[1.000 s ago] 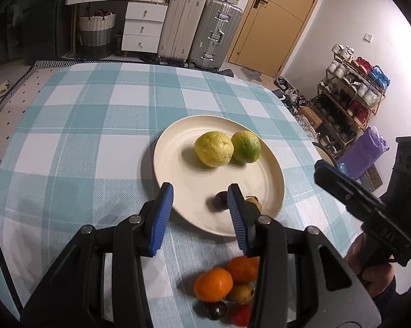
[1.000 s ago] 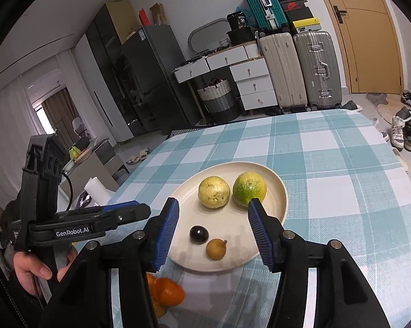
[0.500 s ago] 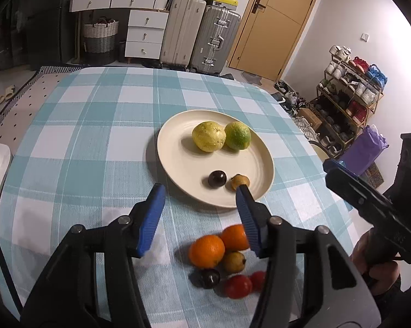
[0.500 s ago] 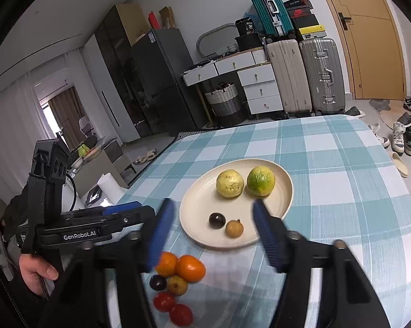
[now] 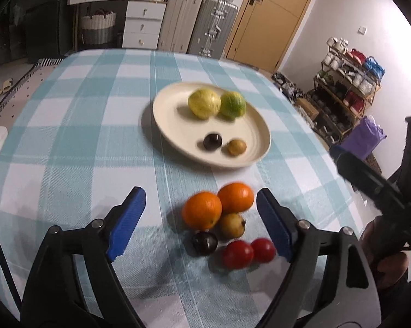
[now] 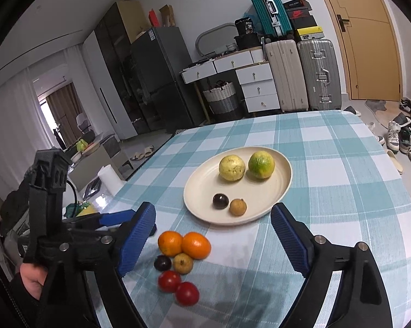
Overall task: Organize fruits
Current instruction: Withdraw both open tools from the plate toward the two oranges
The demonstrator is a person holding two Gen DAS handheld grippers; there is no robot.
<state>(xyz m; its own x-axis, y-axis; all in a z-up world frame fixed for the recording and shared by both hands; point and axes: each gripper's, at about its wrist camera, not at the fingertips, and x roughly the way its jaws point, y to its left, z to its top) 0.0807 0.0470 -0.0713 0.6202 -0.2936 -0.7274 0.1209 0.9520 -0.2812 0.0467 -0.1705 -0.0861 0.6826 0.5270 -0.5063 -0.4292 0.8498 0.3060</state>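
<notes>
A cream plate [image 5: 172, 125] [image 6: 205, 180] on the checked tablecloth holds a yellow fruit [image 5: 204, 103] [image 6: 231, 167], a green citrus [image 5: 232, 104] [image 6: 261, 164], a dark plum [image 5: 212, 141] [image 6: 220, 201] and a small brown fruit [image 5: 236, 147] [image 6: 237, 207]. Nearer me a loose cluster lies on the cloth: two oranges [image 5: 202, 210] [image 6: 195, 245], a small brown fruit [image 5: 231, 225] [image 6: 183, 263], a dark plum [image 5: 204, 243] [image 6: 162, 262] and two red tomatoes [image 5: 238, 254] [image 6: 187, 293]. My left gripper [image 5: 201, 221] is open above the cluster, empty. My right gripper [image 6: 213, 240] is open and empty, pulled back from the plate.
The table's [image 6: 342, 180] far edge faces suitcases [image 6: 301, 73], a drawer unit [image 6: 257, 87] and a door. A shoe rack [image 5: 344, 93] stands at the right of the left wrist view. The right gripper's body [image 5: 377, 191] shows at the right edge there.
Both grippers have drawn back from the plate toward me and opened wider. The loose fruit cluster has come fully into view between the left gripper's fingers.
</notes>
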